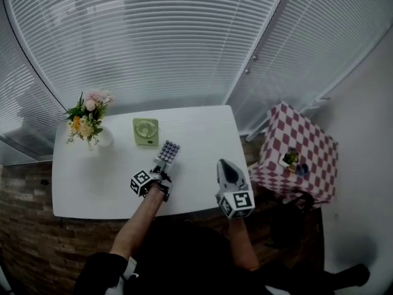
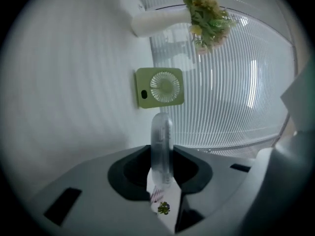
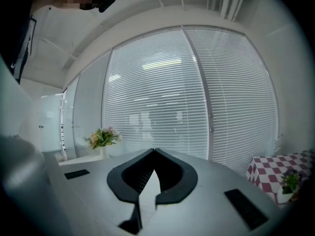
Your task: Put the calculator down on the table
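Observation:
The calculator (image 1: 168,152), pale with rows of dark keys, is held over the white table (image 1: 92,183) just in front of the green fan (image 1: 145,131). My left gripper (image 1: 163,168) is shut on its near end. In the left gripper view the calculator (image 2: 161,141) shows edge-on, clamped between the jaws of the left gripper (image 2: 162,156), and points toward the fan (image 2: 160,87). I cannot tell whether it touches the tabletop. My right gripper (image 1: 226,167) hovers at the table's front right, shut and empty; in its own view the right gripper (image 3: 154,151) has its jaws meeting at the tips.
A white vase of flowers (image 1: 88,118) stands at the table's back left, and the flowers (image 2: 209,14) also show in the left gripper view. A small table with a red checked cloth (image 1: 298,155) and a little plant stands to the right. Window blinds close off the back.

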